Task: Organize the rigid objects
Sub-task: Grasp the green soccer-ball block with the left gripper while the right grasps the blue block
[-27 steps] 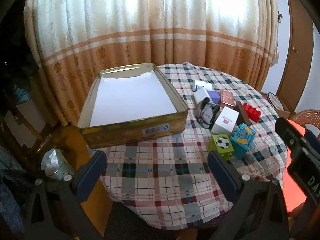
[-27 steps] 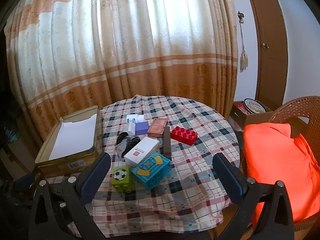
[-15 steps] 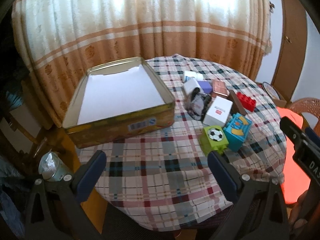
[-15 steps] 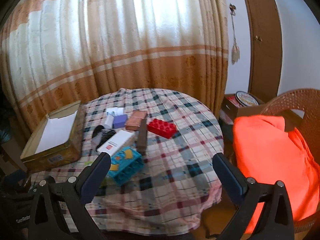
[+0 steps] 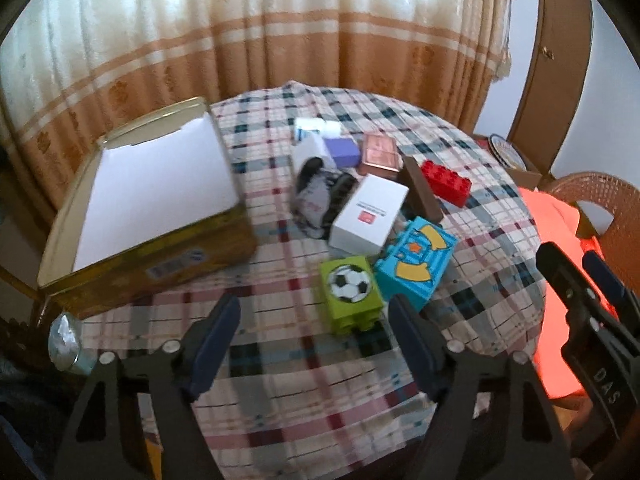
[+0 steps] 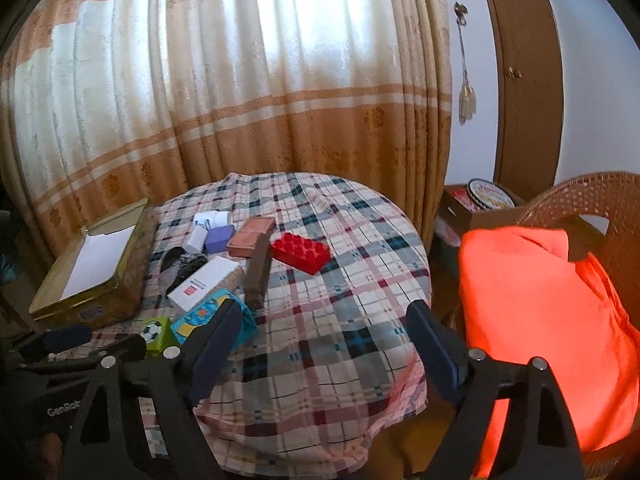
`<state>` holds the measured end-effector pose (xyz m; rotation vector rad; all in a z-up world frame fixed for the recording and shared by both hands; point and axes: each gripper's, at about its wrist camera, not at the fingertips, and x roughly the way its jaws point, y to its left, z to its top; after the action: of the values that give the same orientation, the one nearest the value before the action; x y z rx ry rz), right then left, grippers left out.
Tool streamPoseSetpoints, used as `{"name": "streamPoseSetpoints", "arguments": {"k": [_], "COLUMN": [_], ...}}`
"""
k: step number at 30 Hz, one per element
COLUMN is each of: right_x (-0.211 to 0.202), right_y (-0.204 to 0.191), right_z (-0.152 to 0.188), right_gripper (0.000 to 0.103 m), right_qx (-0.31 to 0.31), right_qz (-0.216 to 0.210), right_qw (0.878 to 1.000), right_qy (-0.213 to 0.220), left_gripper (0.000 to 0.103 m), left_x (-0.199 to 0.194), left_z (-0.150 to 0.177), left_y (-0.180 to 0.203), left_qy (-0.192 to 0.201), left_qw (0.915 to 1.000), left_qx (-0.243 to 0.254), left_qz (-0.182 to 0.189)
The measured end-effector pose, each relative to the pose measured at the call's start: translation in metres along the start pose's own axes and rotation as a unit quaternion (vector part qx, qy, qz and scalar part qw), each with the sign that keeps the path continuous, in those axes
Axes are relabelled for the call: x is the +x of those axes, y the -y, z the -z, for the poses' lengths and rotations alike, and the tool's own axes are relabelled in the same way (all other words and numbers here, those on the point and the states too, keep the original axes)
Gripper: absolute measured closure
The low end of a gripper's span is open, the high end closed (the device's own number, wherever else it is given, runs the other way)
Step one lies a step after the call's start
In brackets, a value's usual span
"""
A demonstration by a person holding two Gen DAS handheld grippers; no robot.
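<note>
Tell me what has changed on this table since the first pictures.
The left gripper has moved in toward the table, its fingers narrower apart than before but open and empty; the green football block now lies close ahead of it. The right gripper has swung right, toward the orange cushion, and is open and empty. Nothing was taken or let go. The blocks, boxes and gold tin lie as they did.

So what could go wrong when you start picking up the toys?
The green block touches the blue block, so the open left gripper might nudge both when it closes. The tin sits at the table's edge; a bump could tip it off. The items are crowded, so lifting one might shift its neighbours.
</note>
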<state>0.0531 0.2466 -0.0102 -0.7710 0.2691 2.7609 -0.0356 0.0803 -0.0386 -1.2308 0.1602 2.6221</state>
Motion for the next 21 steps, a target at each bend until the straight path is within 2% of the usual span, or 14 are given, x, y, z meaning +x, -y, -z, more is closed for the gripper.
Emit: {"name": "streamPoseSetpoints", "arguments": {"k": [4, 8, 13, 16, 19, 20, 21], "right_x": [0.007, 0.012, 0.021, 0.027, 0.032, 0.033, 0.034], "right_y": [0.008, 0.010, 0.009, 0.010, 0.009, 0.008, 0.007], "right_z": [0.001, 0.001, 0.002, 0.004, 0.004, 0.004, 0.004], "right_gripper": [0.017, 0.017, 0.017, 0.017, 0.017, 0.017, 0.017], "right_qx": [0.013, 0.012, 0.012, 0.013, 0.014, 0.013, 0.011], "right_qz": [-0.003, -0.006, -0.013, -0.015, -0.017, -0.018, -0.019], "right_qw": [1.000, 1.000, 0.999, 0.999, 0.999, 0.999, 0.999], "right_qy": [-0.011, -0.017, -0.030, -0.039, -0.047, -0.048, -0.049], "left_gripper": [0.028, 0.037, 0.042, 0.045, 0.056, 0.069, 0.072], "left_x": [0.012, 0.028, 0.044, 0.044, 0.043, 0.042, 0.042], "left_z": [-0.002, -0.004, -0.002, -0.004, -0.005, -0.005, -0.005], "left_y": [0.013, 0.014, 0.013, 0.011, 0.010, 0.010, 0.009], "left_qy": [-0.014, -0.044, -0.066, -0.060, -0.054, -0.051, -0.049], "left_qw": [0.9997, 0.9989, 0.9978, 0.9982, 0.9984, 0.9986, 0.9986], "left_qx": [0.018, 0.012, 0.009, 0.004, 0.008, 0.011, 0.014], "left_qz": [-0.006, 0.001, -0.002, 0.005, 0.011, 0.013, 0.016]}}
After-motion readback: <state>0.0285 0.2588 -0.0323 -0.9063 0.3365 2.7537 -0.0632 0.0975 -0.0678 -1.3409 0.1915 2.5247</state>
